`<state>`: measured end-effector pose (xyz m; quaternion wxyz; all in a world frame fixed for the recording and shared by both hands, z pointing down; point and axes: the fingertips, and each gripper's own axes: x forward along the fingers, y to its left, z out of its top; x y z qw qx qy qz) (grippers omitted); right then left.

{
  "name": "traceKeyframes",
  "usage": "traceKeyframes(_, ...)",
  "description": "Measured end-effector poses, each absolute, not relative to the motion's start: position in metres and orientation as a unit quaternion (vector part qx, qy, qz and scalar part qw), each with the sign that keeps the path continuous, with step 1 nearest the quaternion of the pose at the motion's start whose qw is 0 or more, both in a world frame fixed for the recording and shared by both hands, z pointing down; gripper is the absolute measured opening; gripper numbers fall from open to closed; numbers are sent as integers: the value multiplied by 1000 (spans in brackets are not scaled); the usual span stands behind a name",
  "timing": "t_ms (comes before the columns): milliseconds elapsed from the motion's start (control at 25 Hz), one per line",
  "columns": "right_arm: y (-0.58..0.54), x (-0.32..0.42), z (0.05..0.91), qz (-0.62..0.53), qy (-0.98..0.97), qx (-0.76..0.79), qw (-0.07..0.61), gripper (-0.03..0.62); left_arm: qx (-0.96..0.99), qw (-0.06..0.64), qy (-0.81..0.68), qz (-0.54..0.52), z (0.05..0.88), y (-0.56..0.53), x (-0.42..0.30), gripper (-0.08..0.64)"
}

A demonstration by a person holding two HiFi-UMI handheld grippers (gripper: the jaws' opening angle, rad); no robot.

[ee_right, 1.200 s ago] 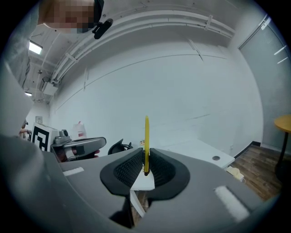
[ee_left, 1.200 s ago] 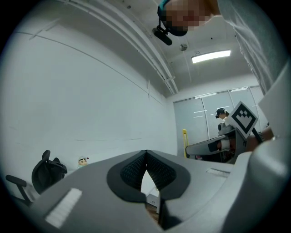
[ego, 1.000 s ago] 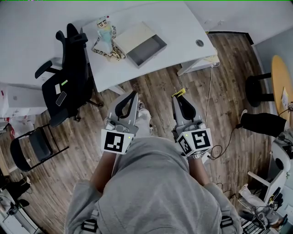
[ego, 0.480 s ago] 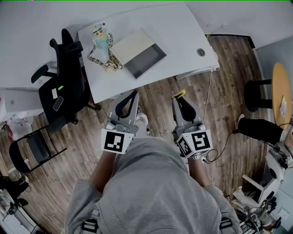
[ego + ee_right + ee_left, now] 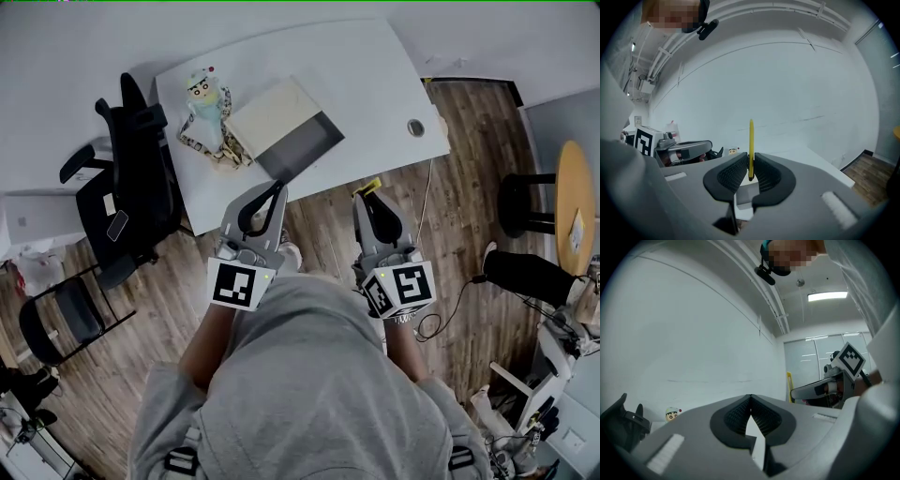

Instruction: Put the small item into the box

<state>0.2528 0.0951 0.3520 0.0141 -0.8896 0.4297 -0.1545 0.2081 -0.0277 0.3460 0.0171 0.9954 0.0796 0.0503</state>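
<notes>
jaws of the right gripper (image 5: 750,164) are pressed onto a thin flat yellow strip (image 5: 751,140), which stands upright between the ribbed black pads with most of its length poking out past the tips. in the head view the same strip (image 5: 367,187) shows as a small yellow tab at the front of the right gripper (image 5: 366,199), over the wooden floor (image 5: 469,187) and just short of the near edge of the white desk (image 5: 375,75).

the shallow grey open-topped box (image 5: 302,150) lies on that desk, ahead of the strip and to its left, clearly apart from it. a cream lid (image 5: 267,111) lies against the box's far side. a cartoon figurine (image 5: 208,101) stands just beyond the lid at the desk's left end, and a black office chair (image 5: 131,187) sits beside the desk on the left.

the left gripper (image 5: 277,192) is held level with the right one, its tips nearer the box's near corner. in its own view the left gripper (image 5: 750,401) has its tips meeting with nothing between them — only a narrow gap shows lower down between the pads.
</notes>
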Motion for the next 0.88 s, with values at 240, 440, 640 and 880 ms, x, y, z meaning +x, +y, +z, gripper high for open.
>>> traceKeyframes(240, 74, 278, 352, -153, 429, -890, 11, 64, 995, 17, 82, 46, 345, -47, 233, 3)
traceKeyframes(440, 65, 287, 354, -156, 430, -889, 13, 64, 996, 19, 75, 50, 346, -60, 239, 3)
traceKeyframes(640, 55, 291, 360, -165, 441, -882, 3, 64, 997, 24, 61, 50, 349, -72, 238, 3)
traceKeyframes(880, 39, 302, 365, -167, 458, -873, -2, 64, 998, 27, 32, 52, 350, -89, 236, 3)
